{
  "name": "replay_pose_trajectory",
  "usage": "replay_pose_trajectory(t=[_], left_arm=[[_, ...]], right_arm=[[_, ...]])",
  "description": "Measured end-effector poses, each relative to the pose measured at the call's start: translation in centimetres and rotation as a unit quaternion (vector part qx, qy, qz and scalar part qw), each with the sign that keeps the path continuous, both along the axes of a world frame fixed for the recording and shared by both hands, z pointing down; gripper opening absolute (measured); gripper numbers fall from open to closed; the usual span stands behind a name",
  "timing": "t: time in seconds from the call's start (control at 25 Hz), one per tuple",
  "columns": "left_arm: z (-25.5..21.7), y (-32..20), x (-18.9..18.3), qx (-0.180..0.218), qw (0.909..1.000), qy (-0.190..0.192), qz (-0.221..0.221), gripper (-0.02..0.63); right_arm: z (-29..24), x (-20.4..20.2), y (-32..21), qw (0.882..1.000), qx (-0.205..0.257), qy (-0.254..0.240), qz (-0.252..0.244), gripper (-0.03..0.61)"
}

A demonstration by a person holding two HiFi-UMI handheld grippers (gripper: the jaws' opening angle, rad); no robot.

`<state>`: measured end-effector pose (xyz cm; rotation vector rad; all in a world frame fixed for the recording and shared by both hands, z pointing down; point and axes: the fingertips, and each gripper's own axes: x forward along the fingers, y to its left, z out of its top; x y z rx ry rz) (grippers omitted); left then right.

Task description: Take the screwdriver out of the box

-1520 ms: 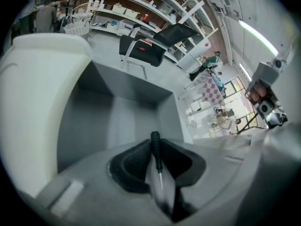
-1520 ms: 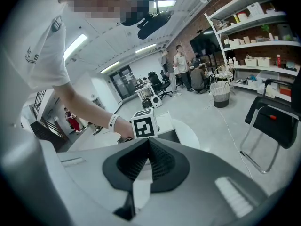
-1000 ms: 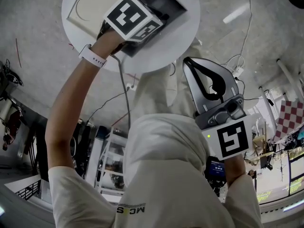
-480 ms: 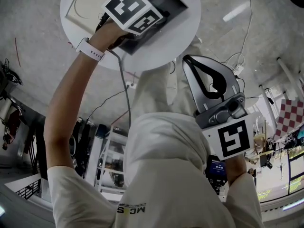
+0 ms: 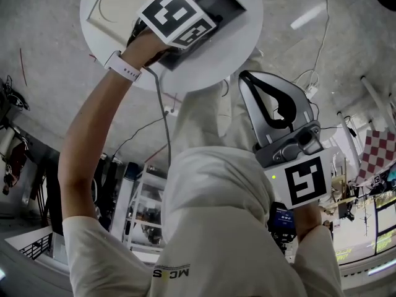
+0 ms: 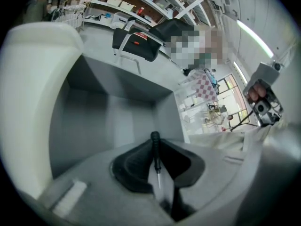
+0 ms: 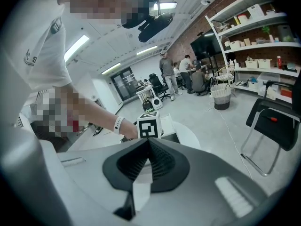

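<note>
On a round white table (image 5: 238, 45) stands a box (image 5: 216, 2) with a dark inside and a white lid (image 5: 111, 11) folded open to the left. My left gripper (image 5: 176, 14) reaches down into the box, its jaws hidden under its marker cube in the head view. In the left gripper view the left gripper (image 6: 156, 161) is shut on a thin screwdriver (image 6: 154, 145) with a black handle and metal shaft, and the grey box walls (image 6: 108, 121) surround it. My right gripper (image 5: 245, 80) hangs shut and empty by my body, away from the table.
The table stands on a grey concrete floor with cables (image 5: 162, 113) trailing across it. A black chair (image 7: 277, 121) is at the right, and shelves (image 7: 254, 41) line the brick wall. People stand far back in the room (image 7: 181, 74).
The left gripper's marker cube has shifted slightly farther over the box and a little to the right. The right gripper has stayed where it was.
</note>
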<state>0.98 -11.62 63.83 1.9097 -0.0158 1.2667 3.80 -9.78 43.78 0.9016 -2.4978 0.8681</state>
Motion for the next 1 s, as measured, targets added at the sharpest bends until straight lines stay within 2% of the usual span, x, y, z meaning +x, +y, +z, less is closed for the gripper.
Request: replay_pose_trajectory(t=[0.6,1.0], left_arm=[[-2.7,-0.7,-0.3,0.084,0.9952,0.003,-0.050,0.046],[-7.4,-0.9,-0.9,0.142,0.9850,0.022,-0.095,0.045]], right_arm=[[-1.7,-0.5,0.9,1.000,0.020,0.000,-0.008,0.000],[-5.0,-1.4,1.6,0.999,0.045,0.002,-0.010,0.000]])
